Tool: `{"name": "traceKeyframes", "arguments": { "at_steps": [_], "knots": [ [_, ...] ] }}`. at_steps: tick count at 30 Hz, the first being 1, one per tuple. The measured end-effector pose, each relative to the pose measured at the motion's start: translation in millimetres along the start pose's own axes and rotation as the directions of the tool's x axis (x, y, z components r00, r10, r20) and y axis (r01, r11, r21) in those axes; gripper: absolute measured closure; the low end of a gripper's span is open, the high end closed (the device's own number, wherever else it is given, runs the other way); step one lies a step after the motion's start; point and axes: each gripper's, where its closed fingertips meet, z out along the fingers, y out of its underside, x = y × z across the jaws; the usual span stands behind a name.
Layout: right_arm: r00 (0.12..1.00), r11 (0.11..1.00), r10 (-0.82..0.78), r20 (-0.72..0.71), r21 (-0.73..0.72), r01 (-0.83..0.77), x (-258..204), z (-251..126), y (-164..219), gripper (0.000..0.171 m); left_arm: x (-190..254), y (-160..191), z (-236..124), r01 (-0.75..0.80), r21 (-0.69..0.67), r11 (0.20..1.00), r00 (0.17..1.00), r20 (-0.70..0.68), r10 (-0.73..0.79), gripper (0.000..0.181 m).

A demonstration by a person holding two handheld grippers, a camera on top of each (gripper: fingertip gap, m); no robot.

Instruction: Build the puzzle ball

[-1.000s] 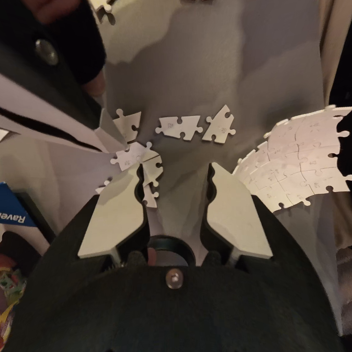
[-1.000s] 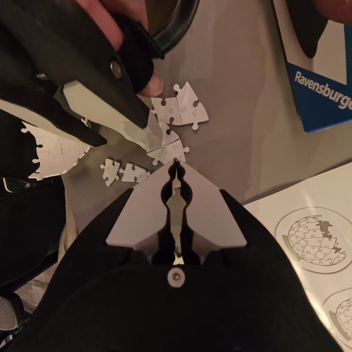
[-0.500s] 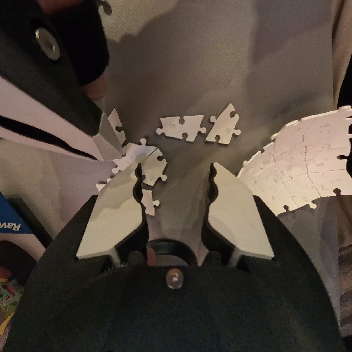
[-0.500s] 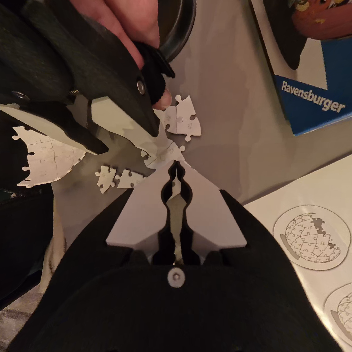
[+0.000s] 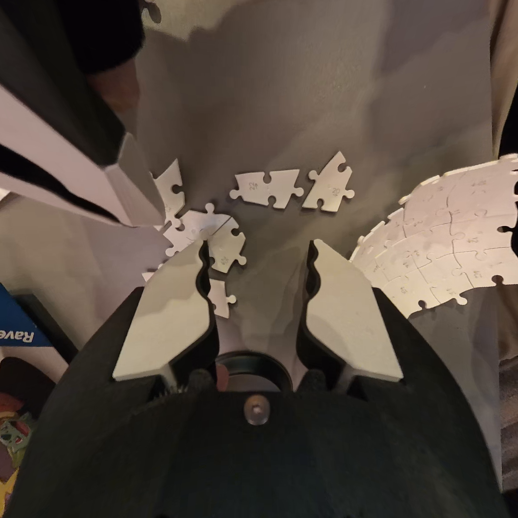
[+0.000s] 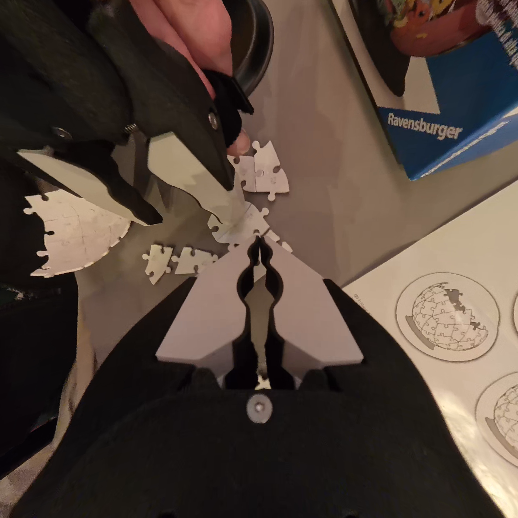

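Loose white puzzle pieces lie on the grey table. A small cluster of pieces [image 5: 221, 241] [image 6: 246, 224] sits between the two grippers. My left gripper [image 5: 258, 244] is open and empty, and its left finger [image 5: 179, 280] rests on the cluster. It also shows in the right wrist view [image 6: 193, 221]. My right gripper [image 6: 259, 238] is shut with its tip against the cluster's edge, and it comes in from the left in the left wrist view [image 5: 159, 224]. A curved, part-built ball shell [image 5: 434, 246] [image 6: 75, 238] stands beside them.
A joined pair [image 5: 266, 189] and a single piece [image 5: 329, 187] lie beyond the cluster. Another pair [image 6: 263, 173] lies near a fingertip. A blue puzzle box [image 6: 448, 112], a white instruction sheet [image 6: 420, 252] and a black ring stand [image 6: 260, 36] border the area.
The left gripper's finger has slid further over the cluster, and the cluster's pieces sit closer together. The right gripper stays shut at the cluster's edge.
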Motion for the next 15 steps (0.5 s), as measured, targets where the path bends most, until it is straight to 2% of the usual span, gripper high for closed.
{"name": "traceKeyframes", "arguments": {
  "at_steps": [1,15],
  "knots": [
    [1.000,1.000,0.001,0.002,-0.009,-0.001,0,2,2,0.171,0,0,0,-0.001,-0.003,1.000,1.000,0.000,0.001,0.115],
    [1.000,1.000,-0.004,-0.006,0.025,0.004,-5,14,3,0.171,0,0,0,0.002,-0.006,1.000,1.000,-0.003,-0.002,0.115]
  ]
}}
